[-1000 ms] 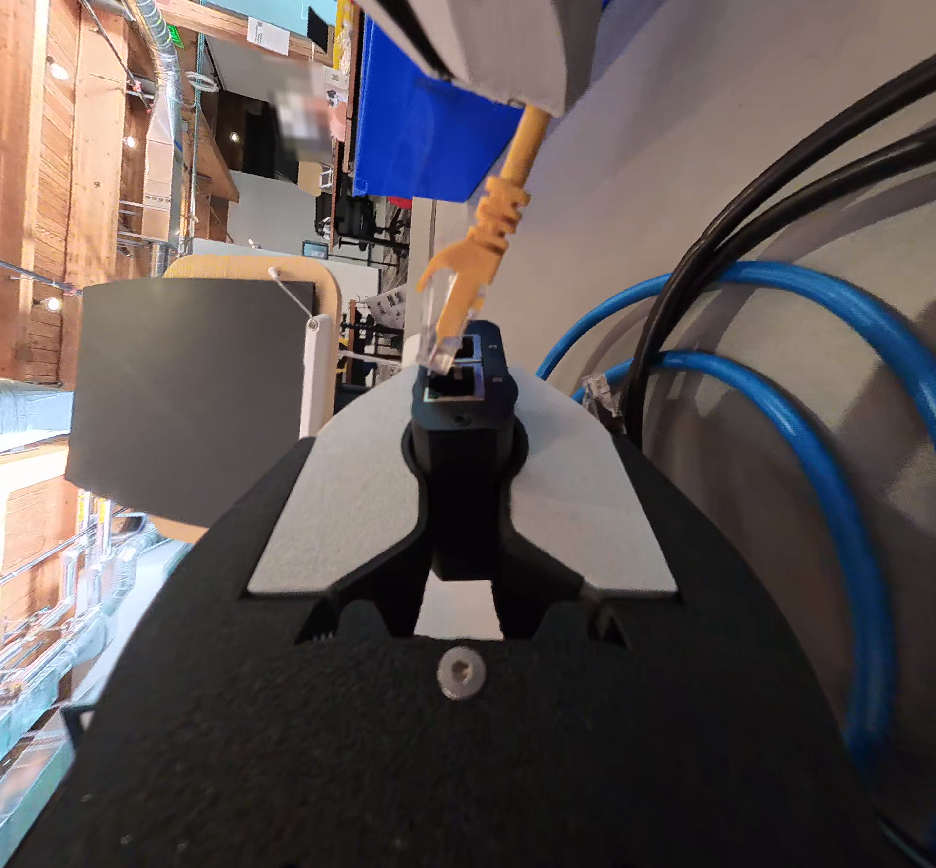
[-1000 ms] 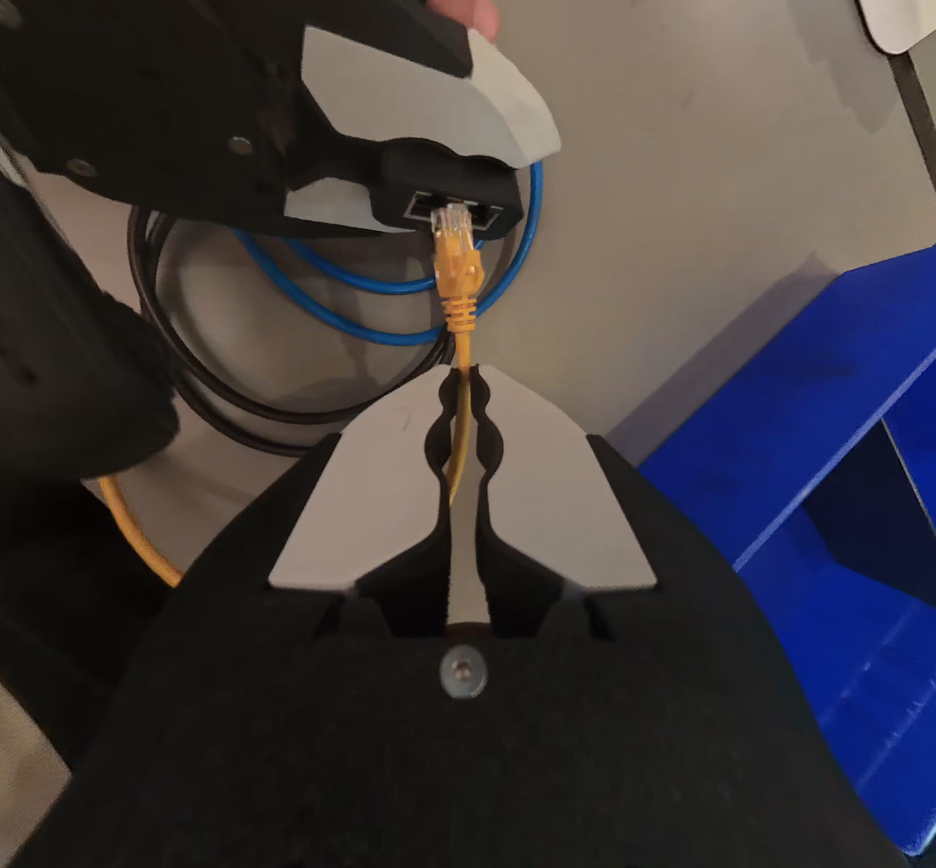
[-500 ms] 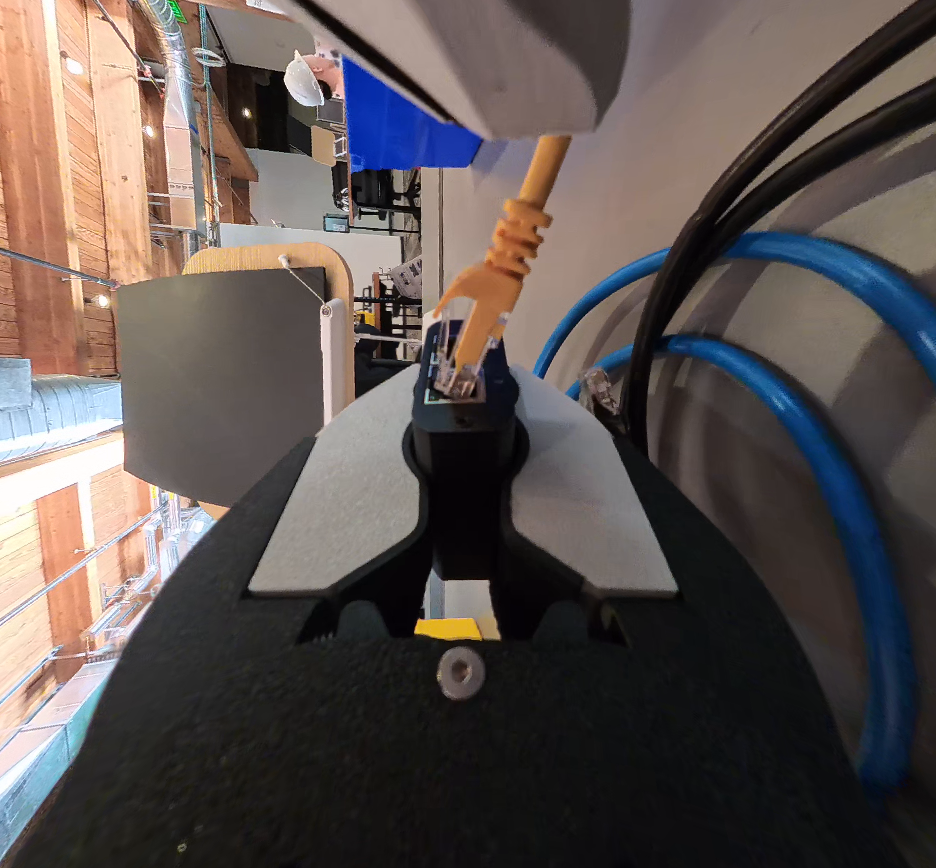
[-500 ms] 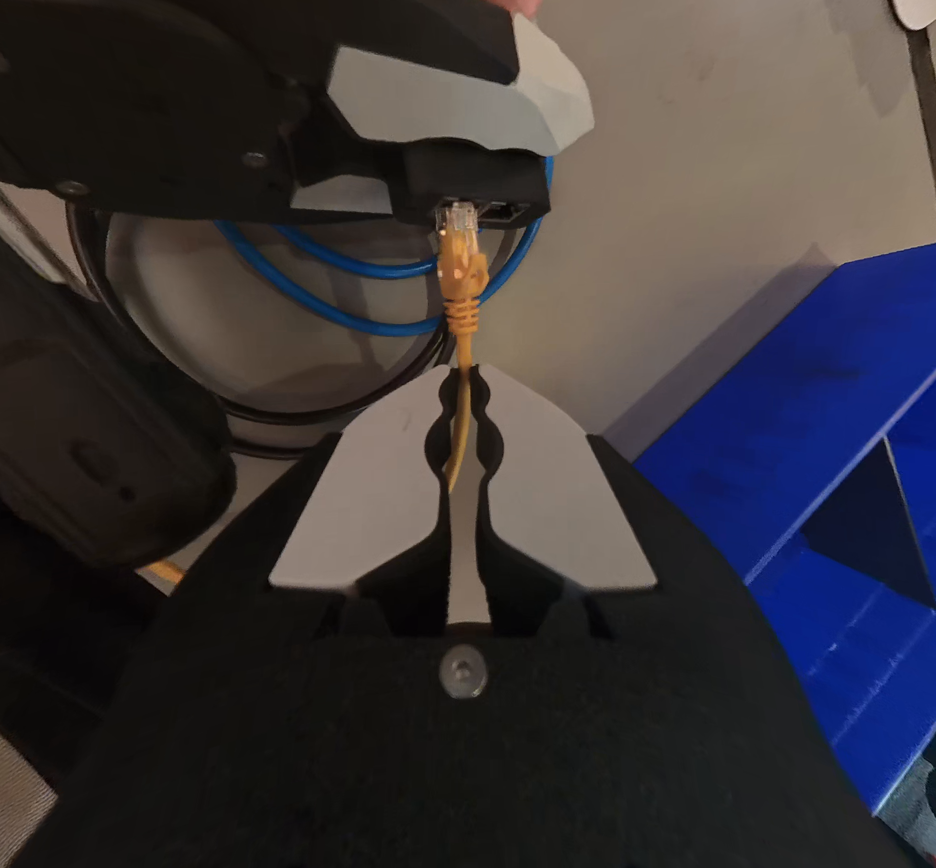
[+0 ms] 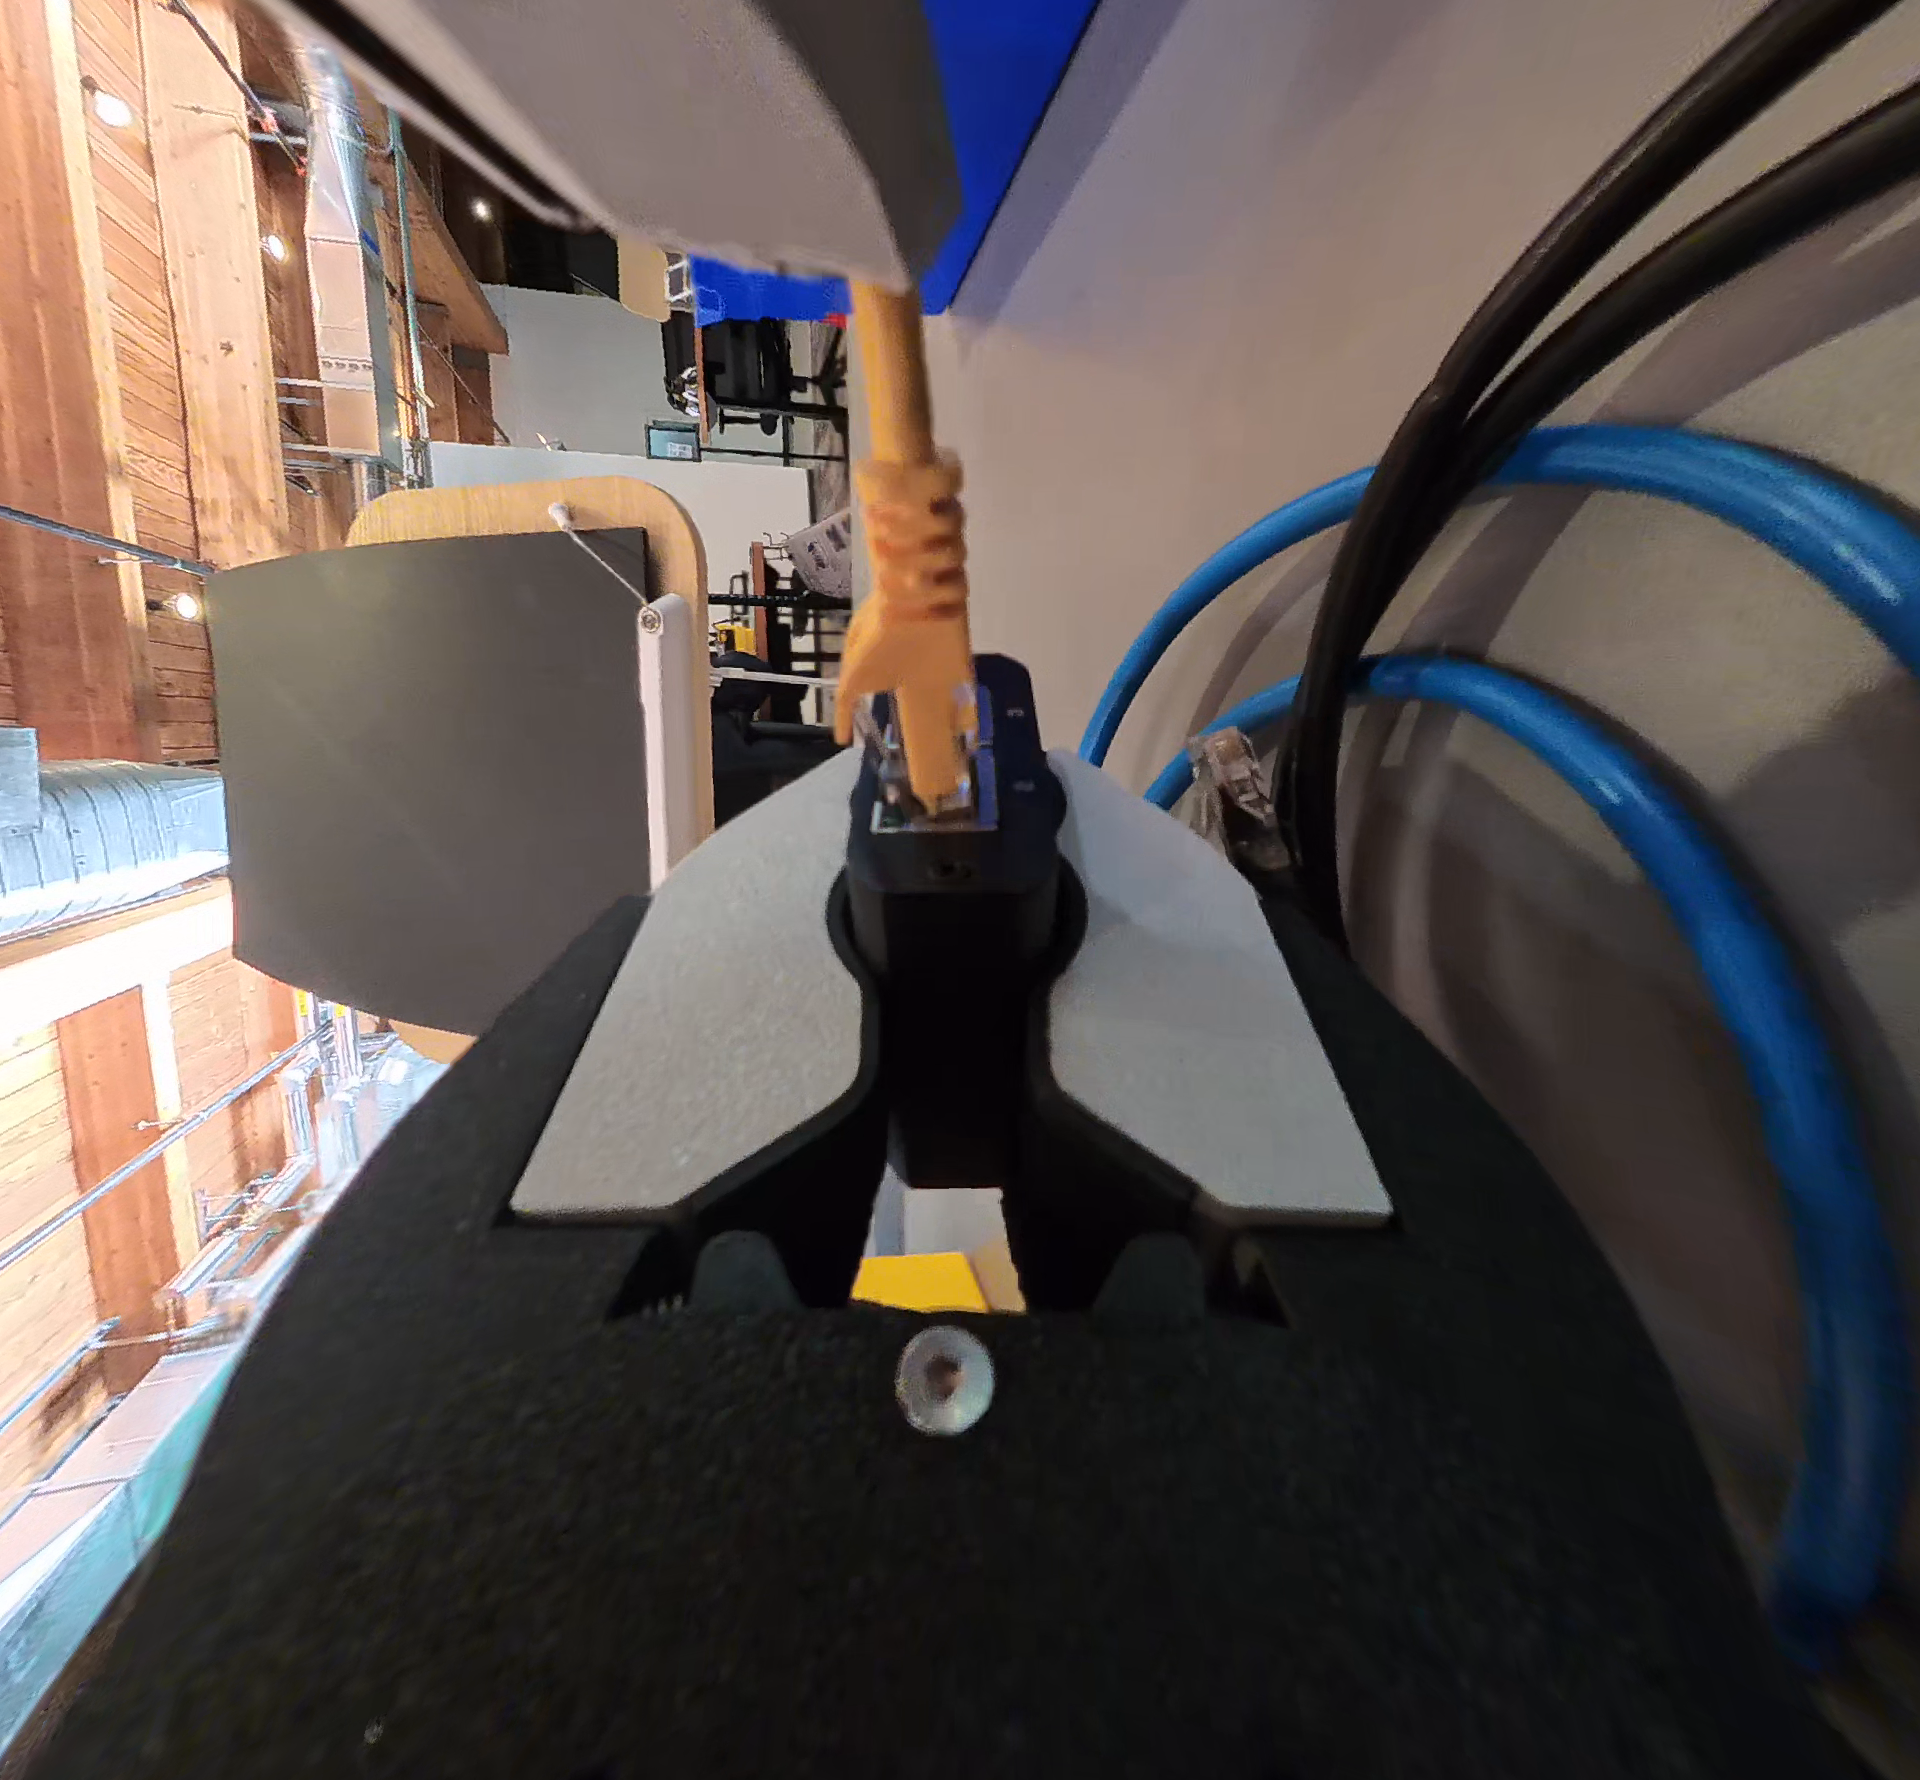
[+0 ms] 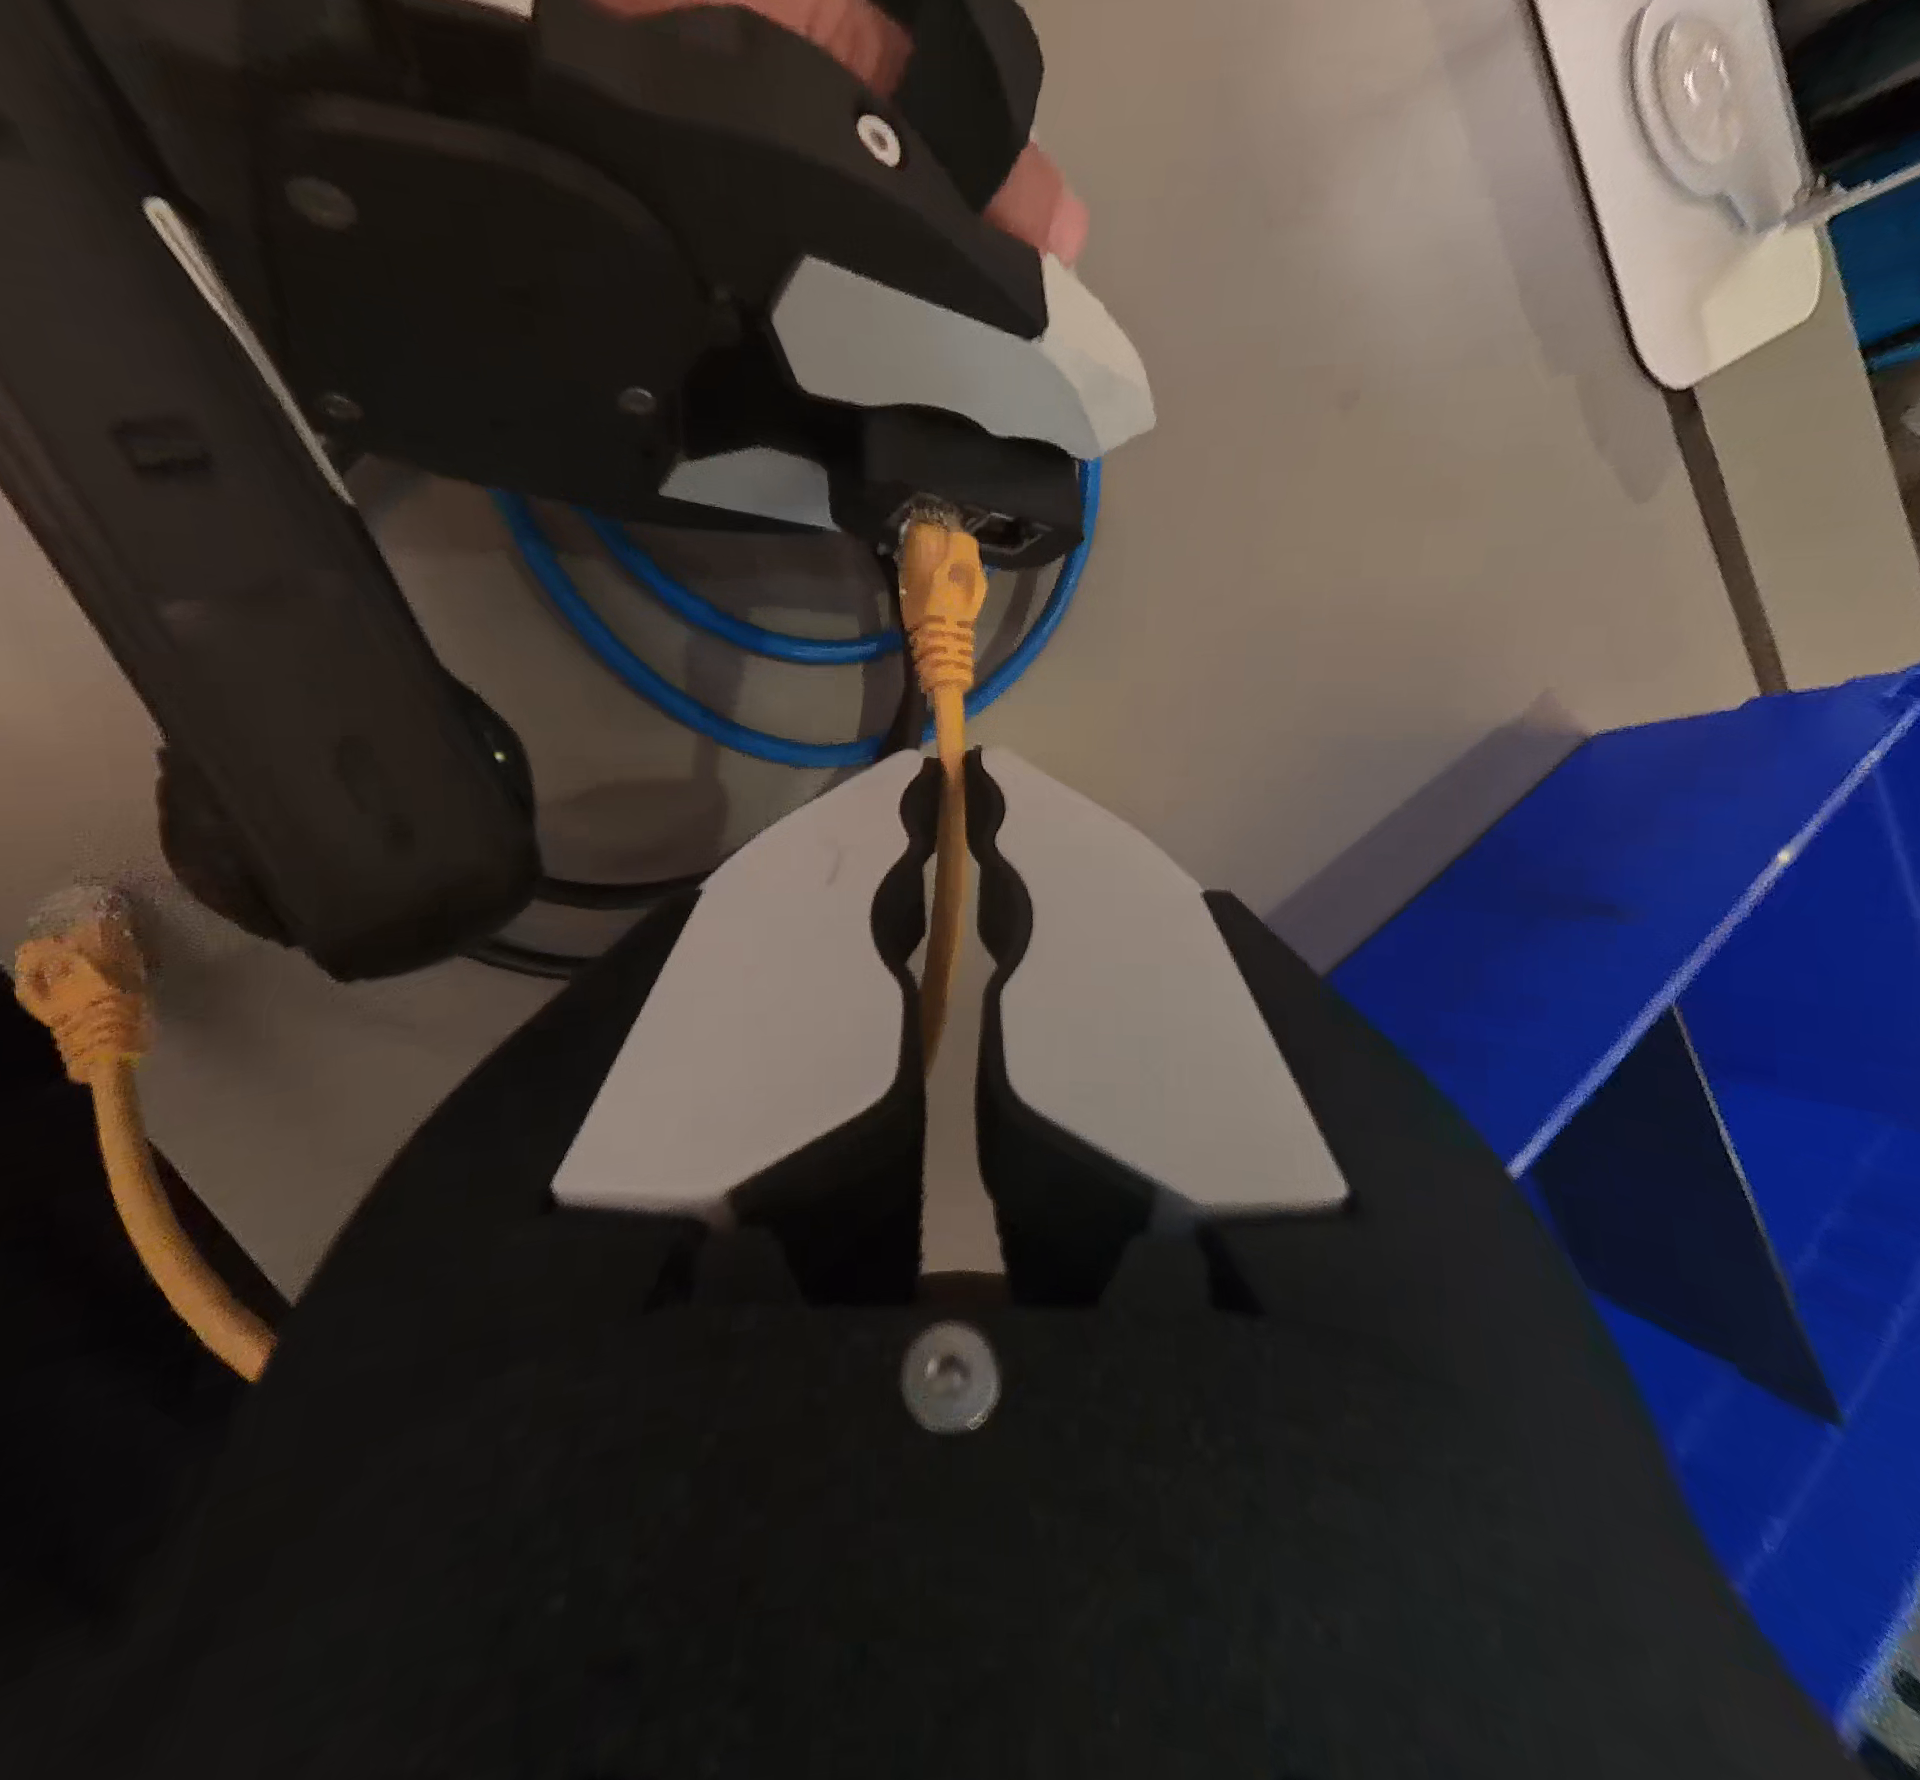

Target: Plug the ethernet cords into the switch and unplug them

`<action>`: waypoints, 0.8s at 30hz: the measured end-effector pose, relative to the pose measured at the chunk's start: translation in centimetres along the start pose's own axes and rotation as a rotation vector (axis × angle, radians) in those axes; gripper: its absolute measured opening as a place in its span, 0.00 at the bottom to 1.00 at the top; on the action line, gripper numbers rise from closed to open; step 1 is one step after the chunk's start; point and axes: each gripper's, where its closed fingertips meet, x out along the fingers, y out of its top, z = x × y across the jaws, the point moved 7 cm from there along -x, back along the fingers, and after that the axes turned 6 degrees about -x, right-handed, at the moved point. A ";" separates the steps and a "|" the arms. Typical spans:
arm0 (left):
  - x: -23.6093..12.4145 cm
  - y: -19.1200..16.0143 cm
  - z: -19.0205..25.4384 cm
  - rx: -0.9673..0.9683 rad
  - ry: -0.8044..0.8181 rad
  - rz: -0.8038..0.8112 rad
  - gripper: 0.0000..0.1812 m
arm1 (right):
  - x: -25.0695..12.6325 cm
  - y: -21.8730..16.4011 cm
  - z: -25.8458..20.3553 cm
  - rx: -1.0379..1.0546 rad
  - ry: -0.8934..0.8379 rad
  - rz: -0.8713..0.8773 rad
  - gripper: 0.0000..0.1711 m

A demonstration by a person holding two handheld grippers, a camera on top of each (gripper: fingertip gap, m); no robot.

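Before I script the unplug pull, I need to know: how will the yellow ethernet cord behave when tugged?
Probably floppy: the thin yellow ethernet cord bows between the right tool and its ribbed boot. Likely light, since its loose far end droops unsupported. The plug sits in the small black switch clamped by the left tool, so it may resist a straight tug until its clip releases.

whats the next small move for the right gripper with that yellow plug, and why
Probably a short, straight push of the yellow plug deeper into the switch. The right gripper pinches the yellow cord just behind the boot, the left gripper braces the switch, and the plug's clear tip sits in a port, but whether it has latched cannot be told.
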 end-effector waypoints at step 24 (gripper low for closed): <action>-0.2 0.1 -0.9 -0.161 -0.027 0.039 0.14 | 2.0 -1.8 1.2 0.497 0.308 0.560 0.05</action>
